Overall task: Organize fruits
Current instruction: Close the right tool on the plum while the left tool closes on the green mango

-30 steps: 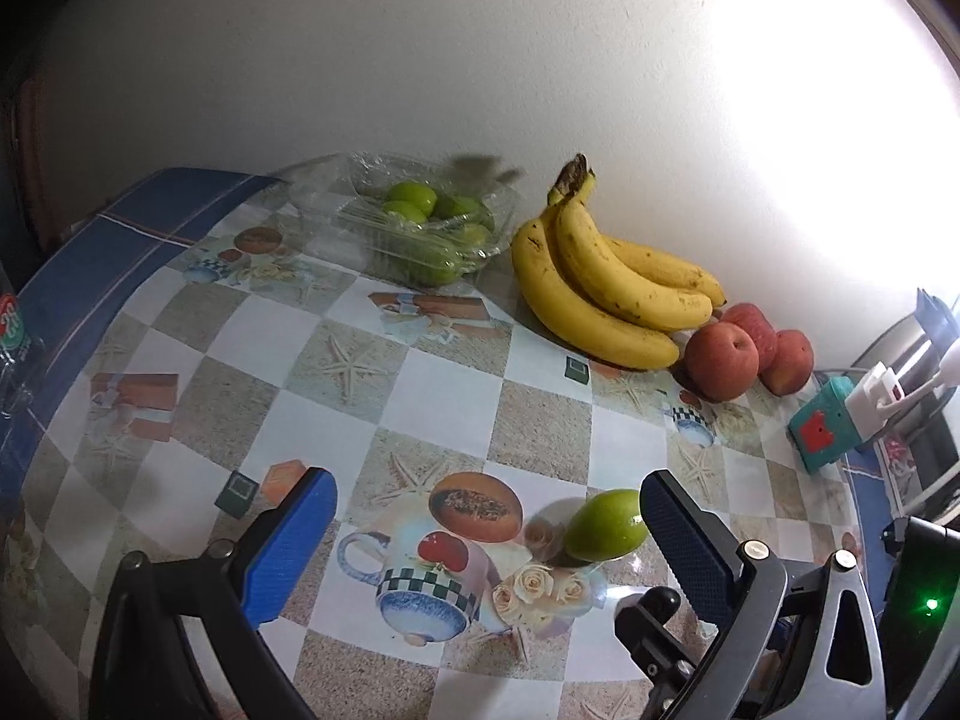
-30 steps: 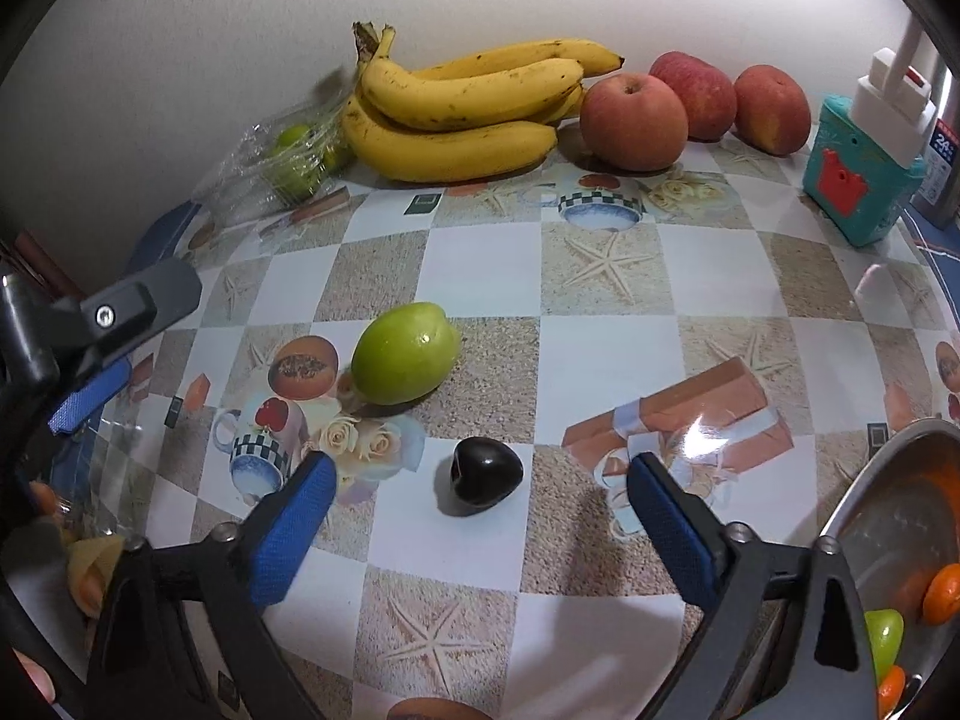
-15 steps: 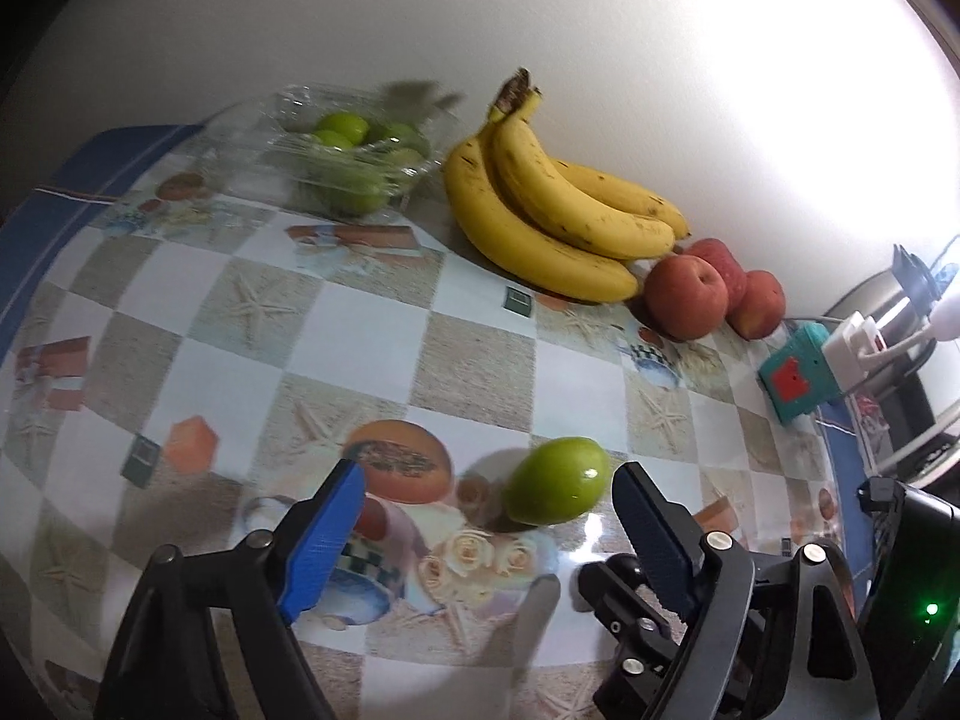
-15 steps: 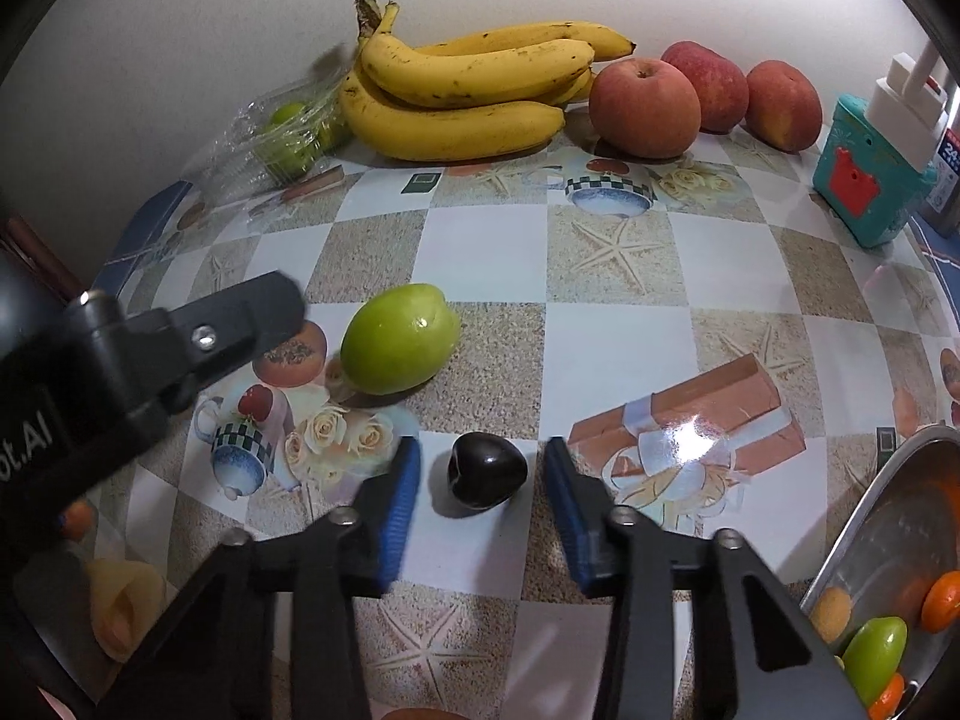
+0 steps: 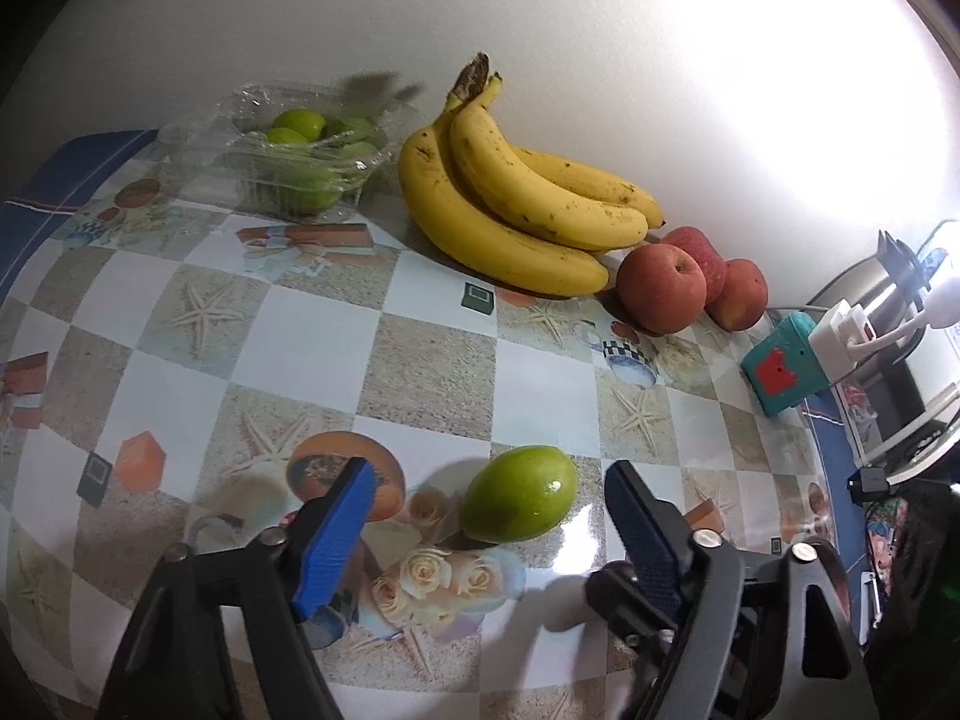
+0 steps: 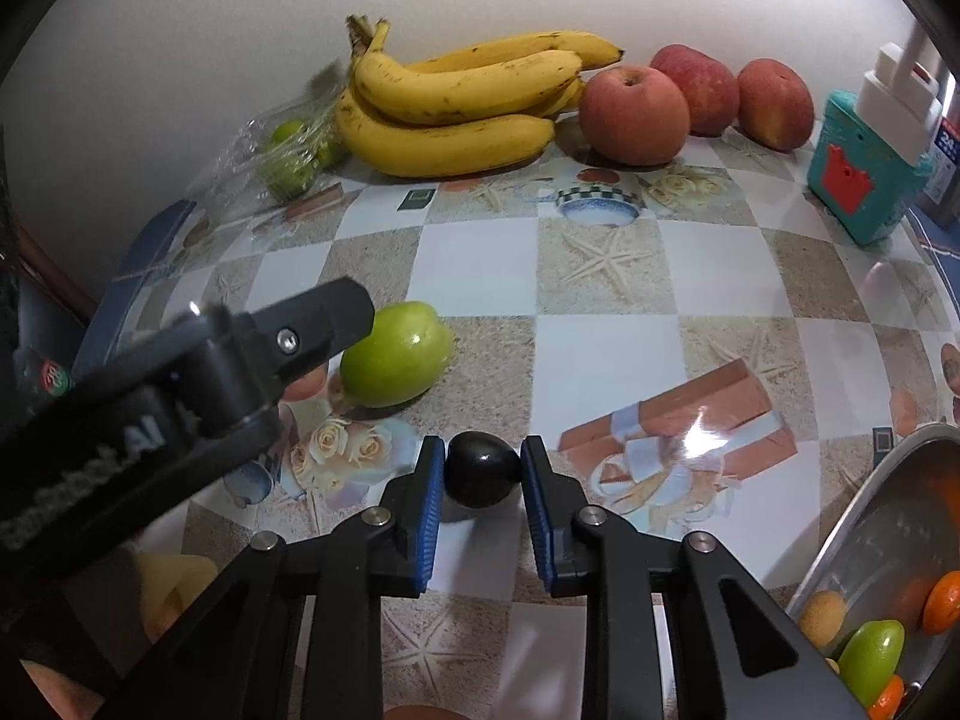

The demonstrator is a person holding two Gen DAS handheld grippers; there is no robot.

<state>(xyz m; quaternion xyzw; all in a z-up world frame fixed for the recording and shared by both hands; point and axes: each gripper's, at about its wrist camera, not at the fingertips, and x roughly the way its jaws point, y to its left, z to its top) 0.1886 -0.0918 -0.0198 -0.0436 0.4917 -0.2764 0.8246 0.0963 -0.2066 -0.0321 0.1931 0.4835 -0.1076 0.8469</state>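
Blue-padded right gripper [image 6: 483, 471]: jaws drawn in tight, both pads pressed against a small dark fruit [image 6: 482, 476] resting on the patterned tablecloth [image 6: 600, 354]. Left gripper [image 5: 489, 516]: jaws have just been narrowing, set wide either side of a green fruit [image 5: 519, 501], pads clear of it. Steel bowl [image 6: 864, 525] at right is cut off by the frame edge. Wrapped tray [image 5: 282, 150] contents blurred.

Along the wall at the top of the right wrist view lie, left to right, a clear container of limes [image 6: 288, 156], a banana bunch [image 6: 456, 102], three apples [image 6: 690, 102] and a socket box [image 6: 864, 174]. A mango [image 6: 396, 354] lies mid-frame on the table [image 6: 600, 354], a plum [image 6: 480, 474] just below-right, a metal bowl [image 6: 852, 546] at lower right.
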